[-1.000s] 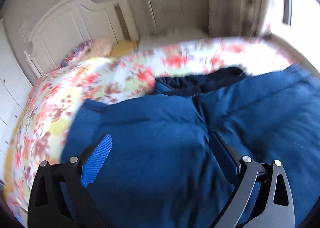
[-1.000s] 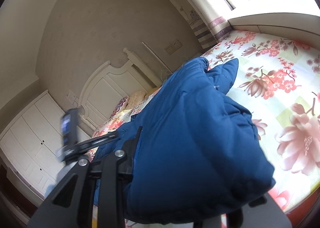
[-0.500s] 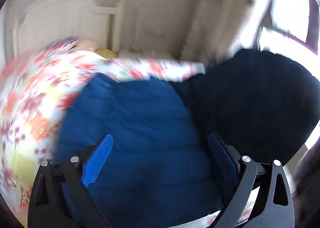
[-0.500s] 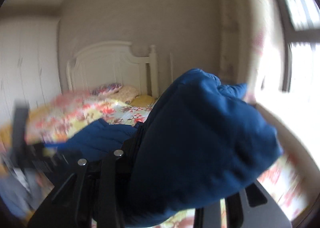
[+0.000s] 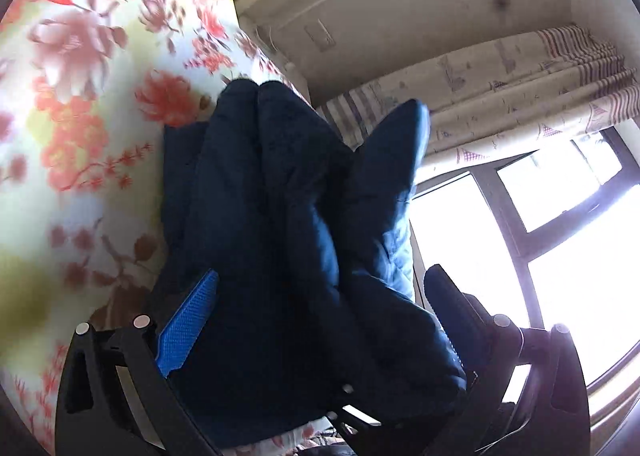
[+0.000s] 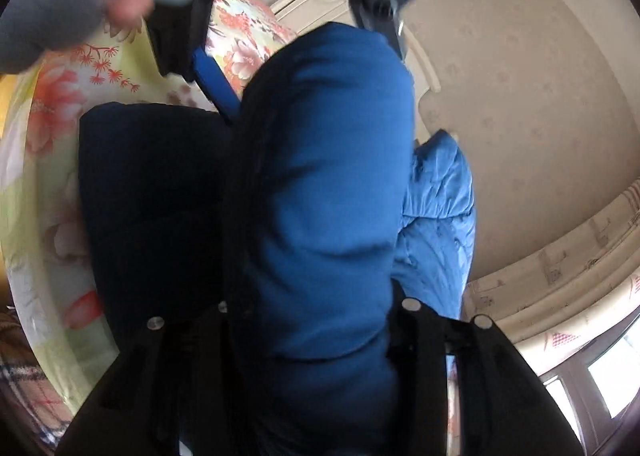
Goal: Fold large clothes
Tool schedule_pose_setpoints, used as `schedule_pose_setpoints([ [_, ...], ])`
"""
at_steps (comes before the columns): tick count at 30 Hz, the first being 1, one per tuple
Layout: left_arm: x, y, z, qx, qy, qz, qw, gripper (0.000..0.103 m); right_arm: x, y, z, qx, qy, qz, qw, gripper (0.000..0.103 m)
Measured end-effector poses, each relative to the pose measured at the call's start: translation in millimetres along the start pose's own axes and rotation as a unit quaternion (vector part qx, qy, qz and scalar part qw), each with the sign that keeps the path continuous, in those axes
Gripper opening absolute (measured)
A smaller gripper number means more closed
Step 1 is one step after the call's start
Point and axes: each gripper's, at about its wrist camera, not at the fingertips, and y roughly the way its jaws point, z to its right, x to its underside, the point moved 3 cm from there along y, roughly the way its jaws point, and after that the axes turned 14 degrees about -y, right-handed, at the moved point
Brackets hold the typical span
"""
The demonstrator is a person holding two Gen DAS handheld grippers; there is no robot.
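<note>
The blue padded jacket is bunched between both tools, part of it lying on the bed with the flowered cover and part lifted off it. In the left wrist view the left hand-held gripper stands wide, its blue-padded finger against one side of the bundle and the dark finger at the other; whether the pads press cannot be told. In the right wrist view a thick roll of the jacket fills the right hand-held gripper, whose jaws have just been opening with the cloth between them; its fingertips are hidden, so a grip cannot be told. The jacket's lighter lining juts past the roll's edge. A grey sleeve shows at the top. Beyond the bed's edge stand a bare wall, a curtain and a window.
</note>
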Motion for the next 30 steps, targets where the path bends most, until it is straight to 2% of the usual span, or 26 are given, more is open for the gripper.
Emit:
schedule_pose_setpoints([
  [4,-13.0,25.9,17.6,-0.007,0.024,-0.023,0.9994,0.098,0.2,-2.4,-2.3,0.018,-0.001,0.011,1.000,0.038],
  [7,-23.4,51.4,31.7,-0.048,0.042,-0.049,0.9968,0.098,1.5,-5.8,-4.2,0.023,-0.008,0.017,1.000,0.038],
  [10,-30.5,79.3,57.1,-0.087,0.075,-0.089,0.9894,0.098,5.6,-9.1,-12.8,0.030,-0.022,0.026,0.999,0.038],
  [12,-32.7,99.3,79.2,-0.129,0.116,-0.110,0.9787,0.098,8.2,-12.0,-15.0,0.035,-0.020,0.035,0.999,0.038],
  [14,-31.8,125.2,92.0,-0.188,0.150,-0.145,0.9598,0.098,9.7,-15.8,-17.5,0.041,-0.022,0.045,0.998,0.038],
  [15,-31.4,135.4,93.2,-0.216,0.162,-0.153,0.9505,0.098,10.4,-18.8,-18.8,0.043,-0.024,0.051,0.997,0.041],
  [16,-32.6,144.8,92.5,-0.236,0.163,-0.158,0.9447,0.098,12.7,-21.8,-19.8,0.046,-0.025,0.059,0.997,0.049],
  [17,-36.3,152.9,90.5,-0.237,0.150,-0.161,0.9463,0.098,15.5,-26.0,-21.1,0.041,-0.024,0.065,0.997,0.055],
  [19,-38.5,157.3,90.2,-0.225,0.144,-0.156,0.9508,0.089,25.5,-38.0,-16.8,0.028,-0.006,0.077,0.997,0.074],
  [20,-38.2,155.3,91.4,-0.212,0.149,-0.148,0.9544,0.080,39.1,-54.3,-10.8,0.034,0.020,0.092,0.995,0.082],
  [21,-38.1,152.3,90.7,-0.204,0.149,-0.142,0.9569,0.074,49.2,-64.9,-8.1,0.041,0.039,0.100,0.993,0.095],
  [22,-38.1,149.0,89.4,-0.195,0.148,-0.138,0.9598,0.070,65.0,-77.2,-3.7,0.043,0.066,0.108,0.991,0.097],
  [24,-39.3,141.5,86.4,-0.177,0.145,-0.125,0.9655,0.059,106.8,-89.2,3.6,0.016,0.140,0.099,0.985,0.098],
  [25,-39.6,140.3,85.8,-0.172,0.142,-0.121,0.9672,0.058,124.7,-90.0,5.8,-0.007,0.181,0.093,0.979,0.098],
  [26,-39.7,140.3,86.2,-0.170,0.139,-0.117,0.9687,0.056,148.5,-88.1,7.8,-0.037,0.240,0.087,0.966,0.098],
  [28,-43.7,133.1,85.5,-0.170,0.140,-0.111,0.9692,0.054,170.6,-77.8,11.3,-0.065,0.301,0.067,0.949,0.098],
  [30,-43.3,132.4,90.7,-0.172,0.144,-0.103,0.9691,0.051,176.8,-67.9,9.0,-0.072,0.313,0.062,0.945,0.097],
])
